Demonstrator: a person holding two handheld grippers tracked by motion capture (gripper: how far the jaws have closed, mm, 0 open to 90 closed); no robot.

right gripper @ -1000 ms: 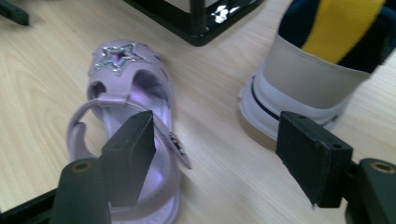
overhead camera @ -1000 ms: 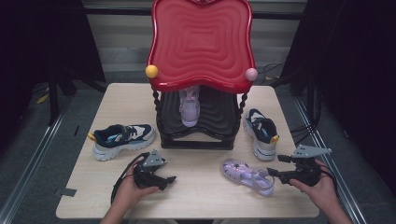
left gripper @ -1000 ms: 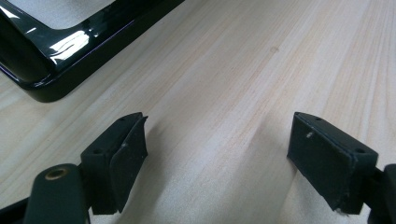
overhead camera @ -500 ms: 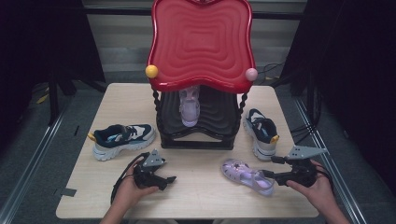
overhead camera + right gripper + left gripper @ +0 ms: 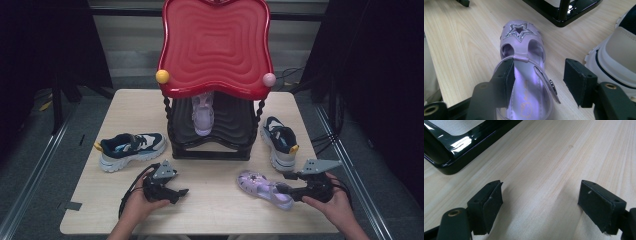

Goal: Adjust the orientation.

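A purple sandal (image 5: 262,187) with a star on its toe (image 5: 524,50) lies on the wooden table at the front right. My right gripper (image 5: 286,190) reaches over its heel end from the right. In the right gripper view the gripper (image 5: 537,82) has the sandal's heel and strap between its jaws. One pad lies against the sandal's side and the other stands apart from the strap. These jaws have just been closing. My left gripper (image 5: 181,192) rests at the front left, open over bare wood (image 5: 540,200). A matching purple sandal (image 5: 202,115) stands on the black shelf of the rack.
A tall rack with a wavy red top (image 5: 215,45) and black base (image 5: 461,152) stands mid-table. A dark blue and white sneaker (image 5: 131,149) lies to its left. Its mate (image 5: 280,142) lies to the right, close beside the sandal (image 5: 616,57).
My right gripper has edged left over the sandal's heel and its jaws have narrowed around it. The left gripper has kept still.
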